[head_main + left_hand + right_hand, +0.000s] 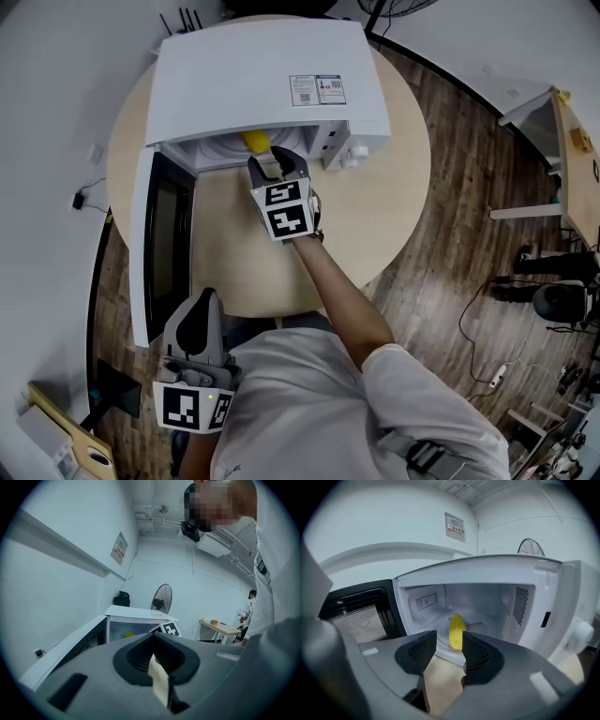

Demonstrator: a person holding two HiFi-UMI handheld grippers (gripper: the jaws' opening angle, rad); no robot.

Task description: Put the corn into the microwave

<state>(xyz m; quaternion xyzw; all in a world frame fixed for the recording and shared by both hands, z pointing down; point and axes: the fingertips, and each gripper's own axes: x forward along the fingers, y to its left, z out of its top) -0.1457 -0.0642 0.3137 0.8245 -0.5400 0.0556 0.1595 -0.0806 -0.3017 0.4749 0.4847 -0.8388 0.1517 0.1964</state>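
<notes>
One corn [255, 142], a yellow cob, lies on the round turntable inside the white microwave [262, 84], near the middle of the cavity in the right gripper view [456, 630]. The microwave stands at the top of the round bench [394, 178], and its dark-windowed door [155, 253] hangs wide open toward the left of the head view. The right gripper [270, 169] sits just in front of the cavity mouth, above centre in that view. Its fingers [423, 651] stand moderately apart with nothing between them, the cob well beyond their tips. The left gripper [200, 314] is low at the lower left, close to the person's body, its fingers closed together and empty.
</notes>
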